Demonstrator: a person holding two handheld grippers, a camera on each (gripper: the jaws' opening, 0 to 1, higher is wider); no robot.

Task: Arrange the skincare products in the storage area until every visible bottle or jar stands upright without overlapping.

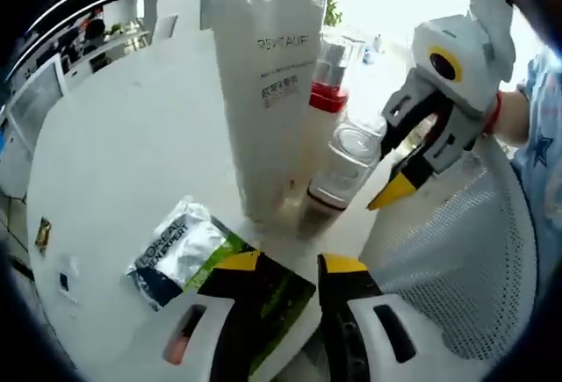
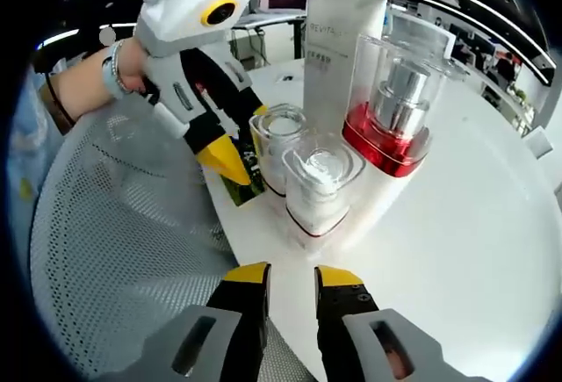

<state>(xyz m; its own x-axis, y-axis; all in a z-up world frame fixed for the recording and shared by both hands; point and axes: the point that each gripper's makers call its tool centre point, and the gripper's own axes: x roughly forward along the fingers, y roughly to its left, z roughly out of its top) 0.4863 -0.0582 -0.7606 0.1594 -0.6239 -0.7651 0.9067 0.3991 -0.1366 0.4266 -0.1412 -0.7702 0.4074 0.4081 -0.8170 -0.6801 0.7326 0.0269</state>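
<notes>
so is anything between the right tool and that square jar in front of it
Nothing visible: the right tool looks straight at the square jar across bare table. The left tool sits off to one side.

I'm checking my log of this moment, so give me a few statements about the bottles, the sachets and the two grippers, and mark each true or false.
1. The tall white tube stands upright on the white table. True.
2. The red-based pump bottle lies on its side. False: it stands upright under a clear cap.
3. The right gripper holds a jar. False: its jaws are apart with nothing between them, short of the two clear-capped bottles.
4. The silver sachet lies flat on the table beside the green sachet. True.
5. The left gripper is over the mesh basket. False: it hovers over the green sachet at the table's edge.
</notes>
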